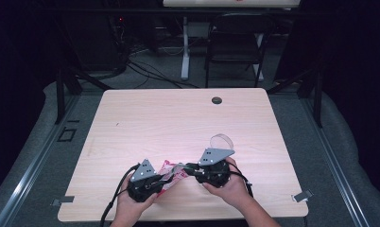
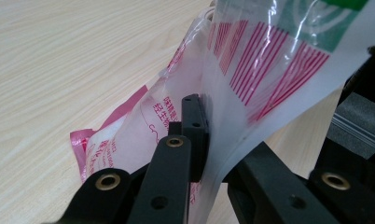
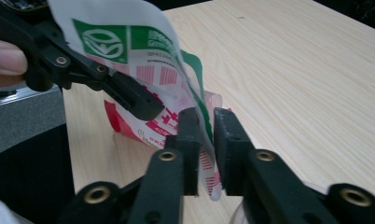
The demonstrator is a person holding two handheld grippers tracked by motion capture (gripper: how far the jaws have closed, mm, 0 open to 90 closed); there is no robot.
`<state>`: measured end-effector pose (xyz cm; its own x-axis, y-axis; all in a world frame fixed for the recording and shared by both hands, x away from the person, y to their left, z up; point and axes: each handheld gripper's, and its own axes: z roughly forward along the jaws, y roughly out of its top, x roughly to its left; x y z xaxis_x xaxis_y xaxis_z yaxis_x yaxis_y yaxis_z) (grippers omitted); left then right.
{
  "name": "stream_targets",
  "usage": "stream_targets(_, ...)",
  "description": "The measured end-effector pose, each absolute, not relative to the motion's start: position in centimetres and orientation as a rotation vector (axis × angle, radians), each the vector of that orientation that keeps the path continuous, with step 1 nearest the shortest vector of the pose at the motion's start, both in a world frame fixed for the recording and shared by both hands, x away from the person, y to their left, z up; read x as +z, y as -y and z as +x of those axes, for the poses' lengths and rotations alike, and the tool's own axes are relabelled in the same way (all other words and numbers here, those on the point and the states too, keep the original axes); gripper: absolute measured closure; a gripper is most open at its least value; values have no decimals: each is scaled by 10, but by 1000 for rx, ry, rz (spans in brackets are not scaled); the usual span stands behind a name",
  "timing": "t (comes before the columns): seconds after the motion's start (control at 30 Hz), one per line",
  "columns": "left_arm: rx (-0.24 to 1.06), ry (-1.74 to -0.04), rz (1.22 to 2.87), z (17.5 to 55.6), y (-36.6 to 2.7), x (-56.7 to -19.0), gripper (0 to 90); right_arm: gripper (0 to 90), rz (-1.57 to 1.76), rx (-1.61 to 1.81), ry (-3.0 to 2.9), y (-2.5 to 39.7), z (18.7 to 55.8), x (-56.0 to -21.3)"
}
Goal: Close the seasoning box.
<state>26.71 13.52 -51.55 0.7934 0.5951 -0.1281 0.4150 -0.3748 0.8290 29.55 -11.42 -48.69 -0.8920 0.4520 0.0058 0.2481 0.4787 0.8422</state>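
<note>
A clear plastic bag point(image 1: 175, 171) with red, pink and green print is held up off the wooden table point(image 1: 178, 123), close to its front edge, between both grippers. My left gripper point(image 1: 168, 176) is shut on the bag's left side. In the left gripper view, the film point(image 2: 251, 70) runs between my left gripper point(image 2: 209, 133) jaws and hides the right jaw's tip. My right gripper point(image 3: 206, 119) is shut on the bag's point(image 3: 143, 60) green-edged side. My left gripper point(image 3: 146, 105) shows there too, clamped on the bag's upper wall. In the high view my right gripper point(image 1: 187, 167) points left.
A clear plastic ring point(image 1: 221, 141) lies on the table just beyond my right hand. A round cable hole point(image 1: 217, 100) sits at the table's far edge. A folding chair point(image 1: 235, 42) and cables stand on the floor behind.
</note>
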Motion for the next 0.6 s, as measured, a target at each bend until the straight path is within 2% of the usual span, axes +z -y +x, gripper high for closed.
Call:
stream_targets(0.1,236,-753,2019,267,-135,-515,882,897,602,1391,-2532,114,295,-487)
stream_targets(0.27,239,-751,2018,267,-136,-515,882,900,591,1385,-2563,113,295,-487)
stream_targets(0.37,240,-751,2019,267,-135,-515,885,858,602,1390,-2552,112,296,-487)
stream_targets(0.47,240,-754,2018,267,-135,-515,886,900,599,1387,-2567,112,297,-488)
stream_targets(0.6,250,-746,2019,266,-136,-515,881,900,603,1387,-2568,112,296,-487)
